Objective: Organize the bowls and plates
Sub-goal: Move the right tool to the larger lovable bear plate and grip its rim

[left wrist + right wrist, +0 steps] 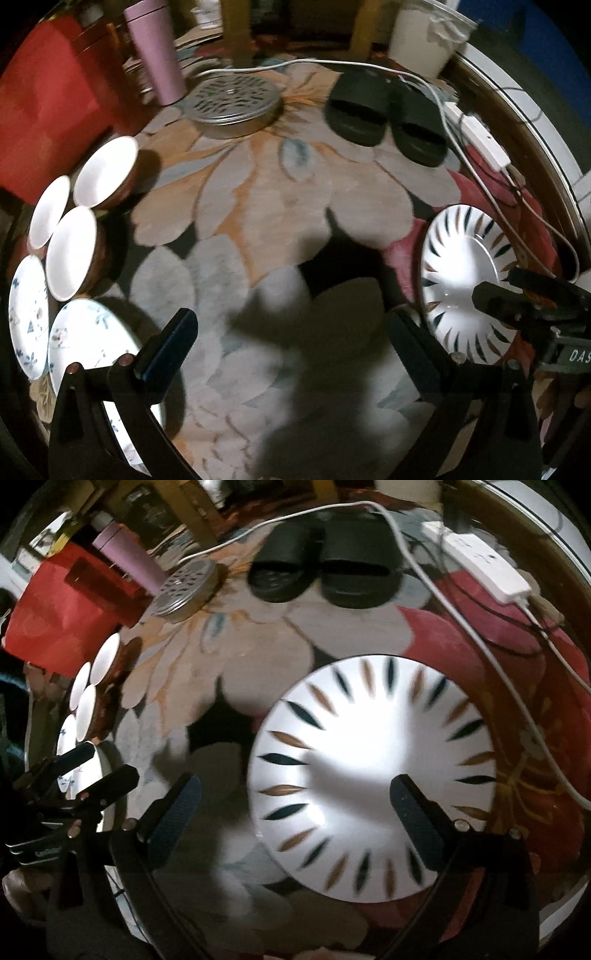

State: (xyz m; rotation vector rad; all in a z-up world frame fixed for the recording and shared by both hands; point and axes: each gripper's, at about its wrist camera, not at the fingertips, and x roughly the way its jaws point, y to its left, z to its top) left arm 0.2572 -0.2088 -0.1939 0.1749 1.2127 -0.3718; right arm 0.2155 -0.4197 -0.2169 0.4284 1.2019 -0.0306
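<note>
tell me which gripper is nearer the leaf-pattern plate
Right. The right gripper hangs open directly over the leaf-pattern plate, one finger above its middle. The left gripper, also open, is over bare rug beside the plate.

White plate with dark and tan leaf-shaped strokes around its rim (369,775), lying flat and alone on the floral rug. Well apart, a cluster on the rug: three white-lined, brown-sided bowls (72,253), upright and close together, beside two white plates with small blue floral prints (83,339), also flat.
</note>
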